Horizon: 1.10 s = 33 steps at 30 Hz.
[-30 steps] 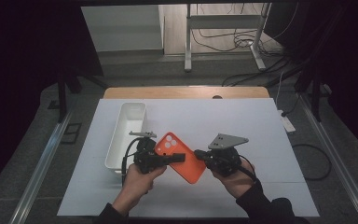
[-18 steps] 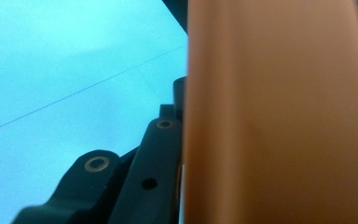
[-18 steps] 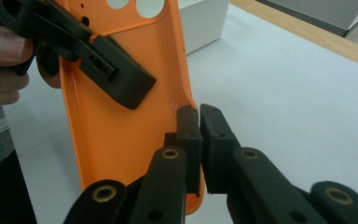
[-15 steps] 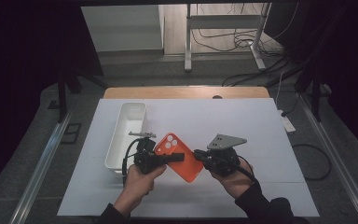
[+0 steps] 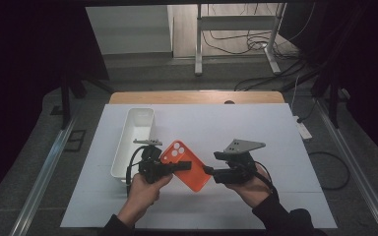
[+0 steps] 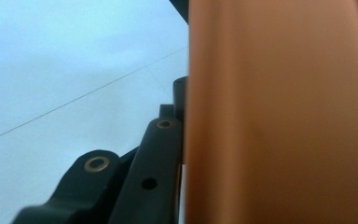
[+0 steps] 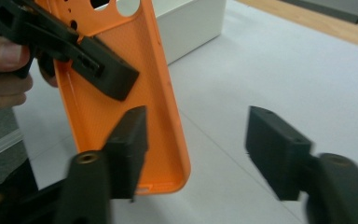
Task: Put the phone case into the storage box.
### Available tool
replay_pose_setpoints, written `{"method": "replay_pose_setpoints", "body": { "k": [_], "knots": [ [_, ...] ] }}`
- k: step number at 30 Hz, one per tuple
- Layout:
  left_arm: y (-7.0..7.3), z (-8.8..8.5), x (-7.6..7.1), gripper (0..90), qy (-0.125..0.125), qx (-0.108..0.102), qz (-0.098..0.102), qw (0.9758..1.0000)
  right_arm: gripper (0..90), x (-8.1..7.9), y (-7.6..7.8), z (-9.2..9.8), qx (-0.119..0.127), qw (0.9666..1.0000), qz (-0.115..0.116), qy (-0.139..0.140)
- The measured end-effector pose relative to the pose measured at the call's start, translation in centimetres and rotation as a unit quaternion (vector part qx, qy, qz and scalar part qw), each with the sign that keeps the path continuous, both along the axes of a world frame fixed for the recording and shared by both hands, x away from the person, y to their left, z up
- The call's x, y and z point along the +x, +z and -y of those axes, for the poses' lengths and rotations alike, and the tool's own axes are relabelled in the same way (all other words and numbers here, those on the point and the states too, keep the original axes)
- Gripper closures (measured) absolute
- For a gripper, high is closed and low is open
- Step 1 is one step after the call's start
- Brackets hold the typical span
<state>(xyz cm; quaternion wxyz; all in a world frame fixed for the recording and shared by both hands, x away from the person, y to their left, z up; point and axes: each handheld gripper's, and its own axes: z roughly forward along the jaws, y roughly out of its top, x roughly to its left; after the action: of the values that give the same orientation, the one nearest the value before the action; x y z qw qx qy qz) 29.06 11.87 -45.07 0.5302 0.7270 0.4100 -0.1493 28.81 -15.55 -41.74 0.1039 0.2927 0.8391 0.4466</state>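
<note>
An orange phone case (image 5: 197, 178) hangs tilted above the white table sheet, camera holes at its upper end. My left gripper (image 5: 183, 166) is shut on its left long edge; in the left gripper view the case (image 6: 279, 112) is a blurred orange wall beside one black finger (image 6: 156, 158). My right gripper (image 5: 210, 170) is at the case's lower right corner. Its jaws have just been opening and now stand wide apart (image 7: 200, 149). The case's lower end (image 7: 163, 130) lies just past one finger, with no pad pressing on it. The left gripper's fingers (image 7: 103, 70) clamp the case higher up.
A long white bin (image 5: 137, 129) stands on the sheet left of the case, its corner (image 7: 193, 28) also behind the case in the right gripper view. The white sheet (image 5: 256, 128) covers a wooden table (image 5: 197, 97). Cables and a metal stand lie on the floor beyond.
My right gripper's jaws have opened and let go of the case's lower end. The left gripper keeps the case in about the same place.
</note>
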Motion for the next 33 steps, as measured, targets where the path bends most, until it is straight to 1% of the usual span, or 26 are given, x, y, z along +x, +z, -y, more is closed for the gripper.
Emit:
{"method": "replay_pose_setpoints", "body": {
  "k": [1,3,5,8,10,11,12,17,21,28,30,31,32,33],
  "knots": [
    [0.0,0.0,0.0,87.2,0.000,0.000,0.000,1.0000,32.7,0.0,0.0,0.0,0.000,1.0000,0.000,0.000],
    [0.0,-0.2,-0.1,87.2,-0.004,0.001,0.003,1.0000,25.2,0.0,-0.2,0.1,0.001,1.0000,-0.007,0.003],
    [0.0,-0.3,-0.2,87.2,-0.007,0.002,0.006,1.0000,19.3,0.0,-0.3,0.3,-0.002,0.9999,-0.012,0.005],
    [-0.1,-0.3,-0.3,87.1,-0.016,0.009,0.014,0.9997,6.9,0.0,-0.7,0.4,-0.006,0.9997,-0.022,0.003],
    [-0.1,-0.3,-0.4,87.1,-0.020,0.014,0.016,0.9996,1.3,0.0,-1.1,0.5,-0.013,0.9995,-0.030,0.005],
    [-0.1,-0.3,-0.4,87.1,-0.023,0.017,0.018,0.9994,0.0,0.0,-1.3,0.6,-0.015,0.9995,-0.027,0.006],
    [-0.2,-0.3,-0.5,87.1,-0.025,0.020,0.020,0.9993,0.0,-0.1,-1.5,0.6,-0.016,0.9994,-0.029,0.009],
    [-0.3,-0.4,-0.7,87.0,-0.035,0.032,0.026,0.9986,0.0,-0.5,-1.9,1.1,-0.007,0.9989,-0.033,0.032],
    [-0.4,-0.3,-0.9,86.9,-0.046,0.037,0.034,0.9977,0.0,-0.9,-2.3,1.4,-0.011,0.9981,-0.037,0.048],
    [-0.5,-0.1,-1.1,86.9,-0.066,0.036,0.045,0.9962,0.0,-1.3,-2.6,1.1,-0.005,0.9959,-0.055,0.071],
    [-0.4,0.1,-1.1,86.9,-0.077,0.036,0.047,0.9953,0.0,-1.5,-2.7,0.8,-0.005,0.9956,-0.052,0.078],
    [-0.4,0.1,-1.1,86.9,-0.077,0.036,0.047,0.9953,0.0,-1.5,-2.7,0.8,-0.005,0.9956,-0.052,0.078],
    [-0.4,0.3,-1.2,86.9,-0.088,0.034,0.050,0.9943,0.0,-1.5,-2.7,0.7,-0.006,0.9958,-0.049,0.077],
    [-0.4,0.4,-1.2,86.9,-0.094,0.032,0.052,0.9937,0.0,-1.7,-2.7,0.5,-0.005,0.9952,-0.054,0.082]
  ]
}}
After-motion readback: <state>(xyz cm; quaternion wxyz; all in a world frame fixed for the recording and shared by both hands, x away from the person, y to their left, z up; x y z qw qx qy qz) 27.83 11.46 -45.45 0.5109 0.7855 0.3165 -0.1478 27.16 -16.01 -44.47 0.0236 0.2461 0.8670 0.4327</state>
